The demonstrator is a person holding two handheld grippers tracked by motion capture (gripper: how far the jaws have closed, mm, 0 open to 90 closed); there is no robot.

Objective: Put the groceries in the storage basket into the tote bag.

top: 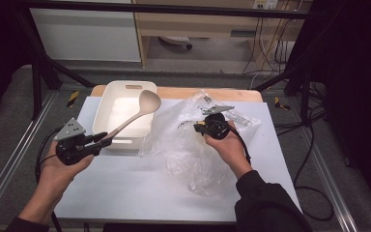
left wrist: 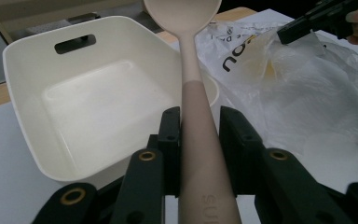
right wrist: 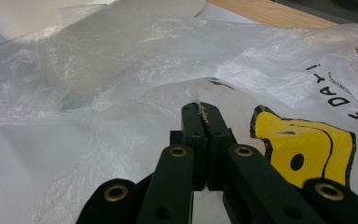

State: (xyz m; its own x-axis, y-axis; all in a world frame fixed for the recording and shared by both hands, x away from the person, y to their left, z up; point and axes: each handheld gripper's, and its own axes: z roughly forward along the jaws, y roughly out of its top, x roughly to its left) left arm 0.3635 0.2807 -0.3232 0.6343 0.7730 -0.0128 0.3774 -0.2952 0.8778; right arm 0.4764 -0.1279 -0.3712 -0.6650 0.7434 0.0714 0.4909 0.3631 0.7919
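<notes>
**Two grippers, a spoon and a bag**

Two grippers are in our hands in the high view. Our left gripper (top: 101, 139) clamps the handle of a beige spoon (top: 137, 112), whose bowl hangs over the white tub (top: 107, 99) at the table's far left. Our right gripper (top: 199, 126) sits on the clear plastic bag (top: 188, 154), which lies crumpled just right of the tub on the white table (top: 125, 188).

From the left gripper view, we see the jaws pressed to both sides of the spoon (left wrist: 198, 112) handle, with the tub (left wrist: 23, 93) behind and the bag (left wrist: 307, 107) to its right.

From the right gripper view, our jaws meet with a pinch of bag (right wrist: 121, 70) film caught between their tips, beside the yellow print.
</notes>
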